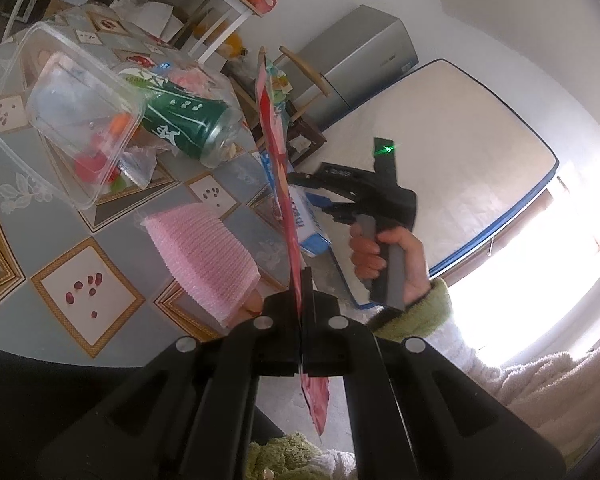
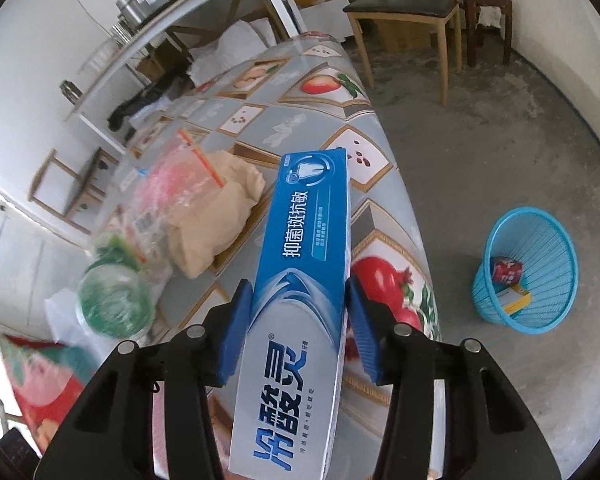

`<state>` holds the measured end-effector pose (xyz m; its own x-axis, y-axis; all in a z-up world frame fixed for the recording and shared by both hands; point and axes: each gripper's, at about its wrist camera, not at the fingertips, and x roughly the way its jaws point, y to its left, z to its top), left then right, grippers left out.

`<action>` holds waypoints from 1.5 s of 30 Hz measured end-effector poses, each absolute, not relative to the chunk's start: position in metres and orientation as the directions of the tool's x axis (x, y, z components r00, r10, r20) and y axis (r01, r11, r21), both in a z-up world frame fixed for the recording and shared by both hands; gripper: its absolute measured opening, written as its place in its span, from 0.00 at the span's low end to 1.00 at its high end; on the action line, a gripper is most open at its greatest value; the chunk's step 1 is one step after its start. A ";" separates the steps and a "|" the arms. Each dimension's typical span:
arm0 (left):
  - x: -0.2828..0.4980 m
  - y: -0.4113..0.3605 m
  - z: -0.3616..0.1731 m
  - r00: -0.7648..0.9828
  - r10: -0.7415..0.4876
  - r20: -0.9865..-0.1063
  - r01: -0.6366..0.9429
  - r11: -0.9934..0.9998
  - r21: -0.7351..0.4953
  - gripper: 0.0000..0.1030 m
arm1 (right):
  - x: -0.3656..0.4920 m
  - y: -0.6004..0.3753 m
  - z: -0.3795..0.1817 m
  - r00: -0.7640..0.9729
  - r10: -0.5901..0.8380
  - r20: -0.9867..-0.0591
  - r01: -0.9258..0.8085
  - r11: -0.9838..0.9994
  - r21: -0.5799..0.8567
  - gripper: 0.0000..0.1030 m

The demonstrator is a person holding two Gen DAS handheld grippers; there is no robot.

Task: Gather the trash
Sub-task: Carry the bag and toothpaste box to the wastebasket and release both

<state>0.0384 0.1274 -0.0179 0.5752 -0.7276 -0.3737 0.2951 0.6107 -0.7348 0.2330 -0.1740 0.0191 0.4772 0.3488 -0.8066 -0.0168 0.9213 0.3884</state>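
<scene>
1. The left gripper (image 1: 301, 280) has its fingers pressed together on a thin red wrapper (image 1: 278, 152), which runs edge-on straight out ahead of the fingertips and also trails back beneath them
2. Left of those fingers, on the counter (image 1: 28, 200), lie a pink ribbed foam pad (image 1: 204, 252), a clear plastic tub (image 1: 60, 108) and a green bottle (image 1: 188, 120) on its side
3. The right gripper (image 2: 300, 312) is clamped on a blue and silver toothpaste box (image 2: 304, 280); a blue pad (image 2: 236, 332) presses each long side, and the box reaches well ahead of the fingertips, above the counter's edge
4. Ahead and left of the right fingers sit a crumpled beige bag (image 2: 216, 224) and a clear zip bag (image 2: 168, 188)
5. Right of these fingers, down on the floor, stands a blue basket (image 2: 556, 280) with a red can (image 2: 506, 271) and a yellow packet inside
</scene>
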 end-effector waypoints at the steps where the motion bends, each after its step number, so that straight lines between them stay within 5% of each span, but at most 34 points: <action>1: 0.038 0.126 -0.016 0.577 -0.725 -0.376 0.296 0.615 -0.731 0.00 | 0.228 -0.177 0.021 0.480 0.363 -0.799 -0.022 0.915 0.403 0.45; 12: 0.043 0.099 0.010 0.558 -0.724 -0.407 0.308 0.635 -0.708 0.00 | 0.174 -0.231 0.048 0.531 0.514 -0.674 -0.048 0.812 0.581 0.45; 22: 0.125 -0.001 0.038 0.337 -0.806 -0.487 0.394 0.591 -0.704 0.00 | 0.114 -0.349 0.057 0.674 0.435 -0.597 0.097 0.749 0.655 0.45; 30: 0.205 -0.130 0.011 0.056 -0.792 -0.608 0.382 0.580 -0.719 0.00 | 0.092 -0.439 -0.011 0.691 0.361 -0.626 0.310 0.635 0.708 0.45; 41: 0.297 -0.283 -0.078 -0.130 -0.590 -0.797 0.388 0.709 -0.589 0.00 | 0.162 -0.524 -0.134 0.607 0.369 -0.704 0.516 0.491 0.702 0.47; 43: 0.320 -0.300 -0.085 -0.086 -0.586 -0.806 0.391 0.724 -0.568 0.14 | 0.183 -0.541 -0.157 0.589 0.370 -0.718 0.536 0.486 0.690 0.49; 45: 0.332 -0.307 -0.086 -0.009 -0.584 -0.812 0.387 0.746 -0.541 0.47 | 0.202 -0.556 -0.179 0.555 0.344 -0.757 0.573 0.502 0.648 0.55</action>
<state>0.3321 -0.3072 -0.0863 -0.0095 -0.5836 -0.8120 0.3874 0.7465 -0.5410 0.2015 -0.5557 -0.1793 0.5555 0.3439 -0.7571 0.5725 0.5022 0.6481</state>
